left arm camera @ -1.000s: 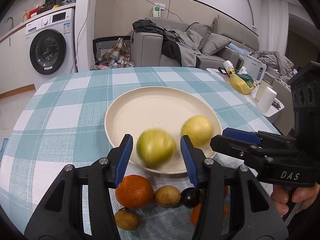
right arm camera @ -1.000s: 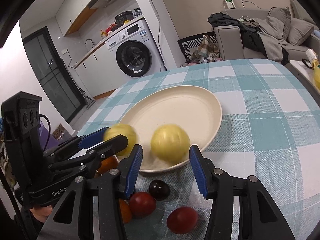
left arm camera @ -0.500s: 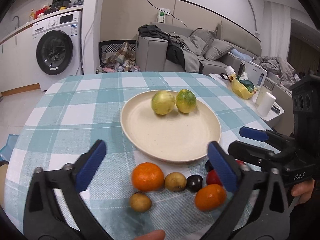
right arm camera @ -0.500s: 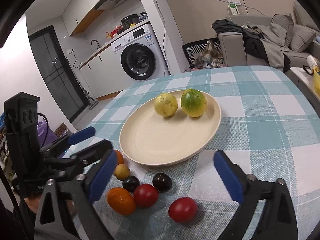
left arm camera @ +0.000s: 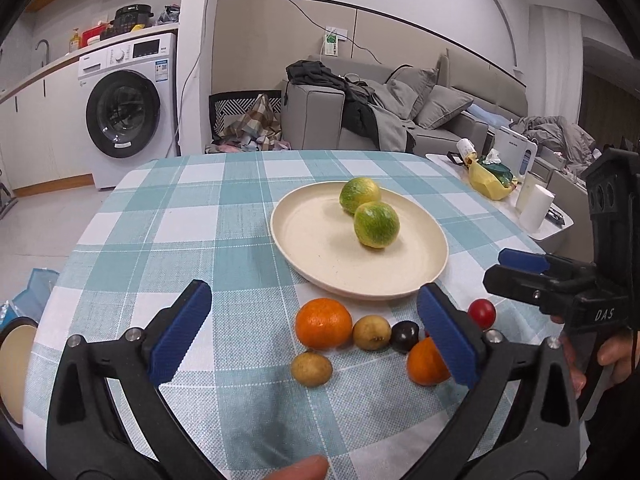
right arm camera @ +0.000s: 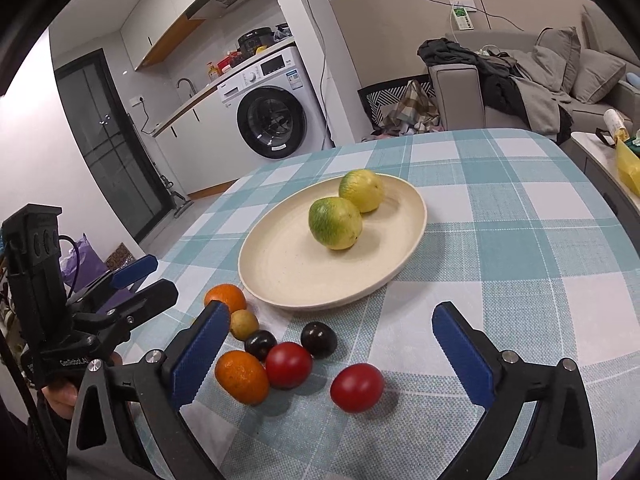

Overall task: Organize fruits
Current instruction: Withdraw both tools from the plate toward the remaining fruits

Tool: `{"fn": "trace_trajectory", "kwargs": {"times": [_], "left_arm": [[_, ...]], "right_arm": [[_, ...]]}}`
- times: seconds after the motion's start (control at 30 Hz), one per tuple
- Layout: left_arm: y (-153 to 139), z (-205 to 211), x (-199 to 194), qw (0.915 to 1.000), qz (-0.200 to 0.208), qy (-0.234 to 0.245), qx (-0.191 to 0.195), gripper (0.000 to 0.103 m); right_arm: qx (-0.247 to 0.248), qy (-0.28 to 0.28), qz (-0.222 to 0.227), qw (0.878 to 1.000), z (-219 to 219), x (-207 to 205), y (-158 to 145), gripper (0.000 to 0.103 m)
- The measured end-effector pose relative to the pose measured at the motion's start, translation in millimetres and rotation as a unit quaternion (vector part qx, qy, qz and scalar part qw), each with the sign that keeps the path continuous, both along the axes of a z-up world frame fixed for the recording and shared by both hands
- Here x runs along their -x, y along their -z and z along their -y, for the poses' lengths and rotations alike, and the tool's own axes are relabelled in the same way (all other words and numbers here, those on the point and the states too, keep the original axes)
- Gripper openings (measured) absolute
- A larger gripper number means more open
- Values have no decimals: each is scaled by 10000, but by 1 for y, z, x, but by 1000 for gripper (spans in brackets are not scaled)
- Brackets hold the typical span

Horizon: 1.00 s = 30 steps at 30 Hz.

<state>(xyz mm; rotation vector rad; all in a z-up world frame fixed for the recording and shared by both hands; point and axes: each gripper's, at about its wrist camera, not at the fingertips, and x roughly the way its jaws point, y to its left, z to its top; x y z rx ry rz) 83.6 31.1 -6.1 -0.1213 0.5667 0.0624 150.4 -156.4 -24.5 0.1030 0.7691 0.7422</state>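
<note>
From the left wrist, your left gripper (left arm camera: 316, 334) is spread wide and holds nothing, its jaws having just been opening. Two green-yellow fruits (left arm camera: 376, 224) touch each other toward the far rim of the plate (left arm camera: 320, 256), and I'd expect a bump to roll them off.

From the right wrist, your right gripper (right arm camera: 332, 346) also stands fully open and empty. The small fruits sit crowded by the table's near edge; reaching for the red tomato (right arm camera: 356, 387) risks nudging it over that edge.

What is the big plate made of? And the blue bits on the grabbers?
The plate looks like matte cream plastic or wheat-straw ware, faintly speckled and not shiny; ceramic is possible. The blue pads look like ribbed rubber, dull with fine grooves.
</note>
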Motion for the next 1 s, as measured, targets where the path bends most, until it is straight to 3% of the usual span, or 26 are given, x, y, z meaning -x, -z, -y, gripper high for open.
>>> {"fn": "trace_trajectory", "kwargs": {"times": [0.33, 0.63, 1.0], "left_arm": [[8, 13, 6, 9995, -122, 94, -270, 102], [9, 8, 6, 9998, -179, 10, -123, 102], [10, 11, 0, 9993, -290, 111, -204, 102]], "right_arm": [[263, -26, -26, 9996, 7, 8, 6, 103], [435, 15, -322, 9985, 10, 8, 12, 103], [655, -162, -303, 9973, 1, 13, 16, 102]]}}
